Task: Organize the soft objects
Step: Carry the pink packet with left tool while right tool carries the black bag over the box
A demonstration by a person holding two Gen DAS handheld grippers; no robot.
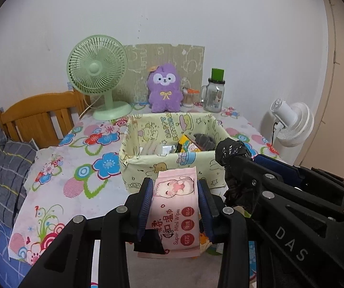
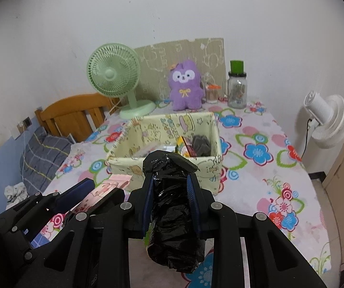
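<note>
Both tongs are clamped tight: left tongs (image 1: pixel 175 192) on the pink wipes pack (image 1: pixel 175 213), right tongs (image 2: pixel 170 187) on a crumpled black bag roll (image 2: pixel 172 211), both just in front of the yellow box (image 1: pixel 172 144). Risk: the slippery bag slides out before clearing the box's near wall.

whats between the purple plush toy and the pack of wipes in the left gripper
The yellow fabric storage box sits between the purple plush and the pink wipes pack, seen in the left wrist view; it already holds a few items.

Wipes pack (image 1: pixel 175 212) reads "Super Mini Wipes"; right gripper (image 1: pixel 232 168) arm reads "DAS"; box (image 1: pixel 169 122) lining reads "HAPPY".
</note>
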